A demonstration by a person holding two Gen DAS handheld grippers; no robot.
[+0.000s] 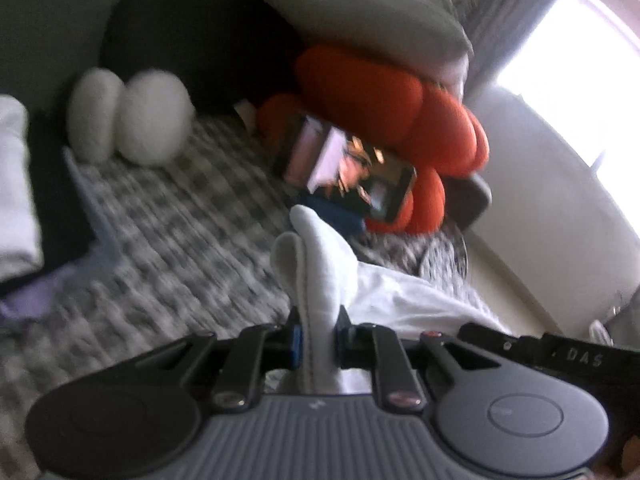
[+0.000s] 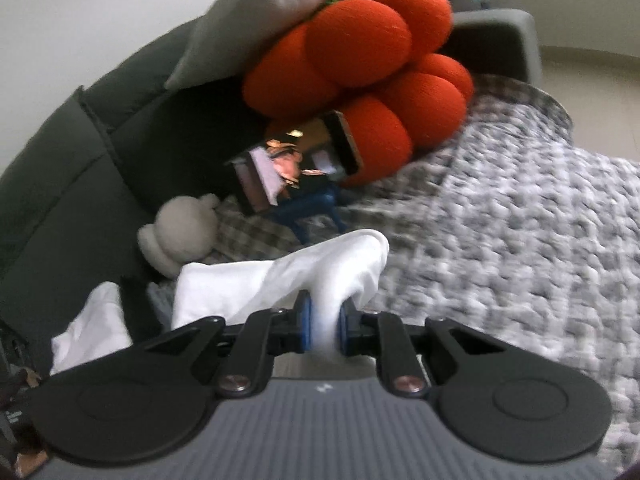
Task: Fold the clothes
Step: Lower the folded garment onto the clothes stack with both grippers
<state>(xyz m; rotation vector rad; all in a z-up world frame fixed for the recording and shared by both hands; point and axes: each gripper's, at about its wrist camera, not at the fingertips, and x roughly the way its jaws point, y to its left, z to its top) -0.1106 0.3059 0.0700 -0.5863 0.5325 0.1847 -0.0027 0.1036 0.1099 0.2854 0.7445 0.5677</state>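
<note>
Right now my left gripper [image 1: 318,340] is clamped on a hemmed edge of a white garment [image 1: 396,296], which rises in a fold above the fingers. My right gripper [image 2: 324,328] pinches another bunched part of the same white cloth [image 2: 320,268], lifted above a grey-and-white checked blanket [image 2: 500,208]. Behind it, an orange plush cushion [image 2: 360,56] leans on a dark sofa [image 2: 60,168], with a lit phone screen [image 2: 288,168] propped in front. Both views are blurred.
</note>
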